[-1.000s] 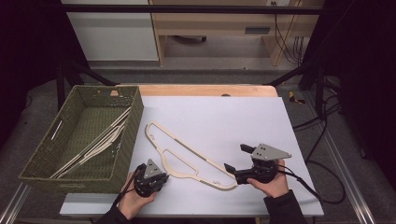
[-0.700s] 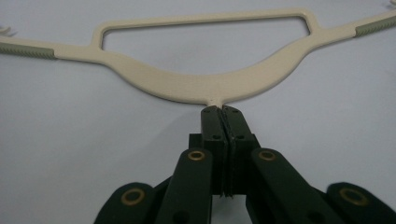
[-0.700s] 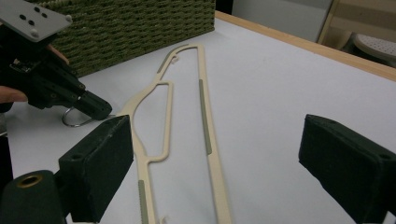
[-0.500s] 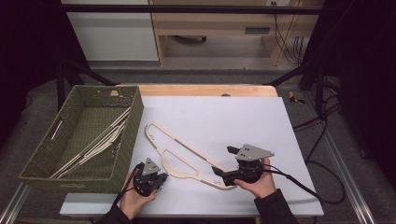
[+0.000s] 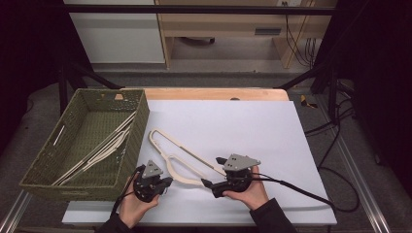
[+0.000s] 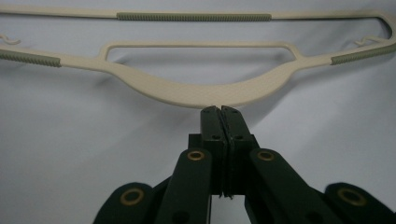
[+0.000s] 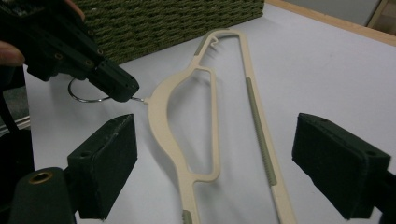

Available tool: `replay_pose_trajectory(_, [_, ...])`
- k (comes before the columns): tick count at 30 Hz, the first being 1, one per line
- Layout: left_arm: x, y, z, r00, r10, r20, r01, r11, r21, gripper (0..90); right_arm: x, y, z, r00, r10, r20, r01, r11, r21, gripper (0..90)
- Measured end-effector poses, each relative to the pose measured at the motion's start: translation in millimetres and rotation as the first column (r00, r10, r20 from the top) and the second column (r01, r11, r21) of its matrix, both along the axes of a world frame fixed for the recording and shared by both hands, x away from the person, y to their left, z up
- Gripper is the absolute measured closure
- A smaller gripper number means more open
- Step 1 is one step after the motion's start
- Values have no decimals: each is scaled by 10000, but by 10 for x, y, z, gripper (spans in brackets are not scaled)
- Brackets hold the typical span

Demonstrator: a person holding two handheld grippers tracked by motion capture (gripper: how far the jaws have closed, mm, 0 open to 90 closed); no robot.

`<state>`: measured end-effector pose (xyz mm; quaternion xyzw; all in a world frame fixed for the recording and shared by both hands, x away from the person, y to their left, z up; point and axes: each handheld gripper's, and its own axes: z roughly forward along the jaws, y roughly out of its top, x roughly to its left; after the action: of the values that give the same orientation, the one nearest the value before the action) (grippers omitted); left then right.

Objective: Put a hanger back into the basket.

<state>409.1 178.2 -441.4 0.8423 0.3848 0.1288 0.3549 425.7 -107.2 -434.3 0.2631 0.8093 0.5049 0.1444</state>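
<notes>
Right gripper view: our open right gripper straddles the cream hanger lengthwise (left gripper clamped on its hook).

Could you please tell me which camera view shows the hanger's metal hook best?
The right gripper view: the metal hook curves out beside the left gripper. In the left gripper view the shut fingers cover it; in the high view it is too small to tell.

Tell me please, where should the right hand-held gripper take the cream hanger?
Probably at the near end of the hanger, coming level across the table. The bars there are thin and flat, and the open right hand-held gripper already straddles them.
</notes>
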Motion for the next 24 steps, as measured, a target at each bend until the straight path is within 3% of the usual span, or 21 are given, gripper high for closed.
replay_pose_trajectory(6, [-15,-47,91,10000,-99,7,99,9995,287,889,-24,161,-46,9988,498,25,-496,9971,-581,187])
replay_pose_trajectory(15, [-8,-110,215,9998,-175,27,173,9984,541,889,-7,383,-88,9970,767,110,-746,9885,-1318,233])
replay_pose_trajectory(24, [3,-197,350,9997,-231,-35,233,9961,849,890,-4,587,-180,9955,948,18,-921,9708,-2213,369])
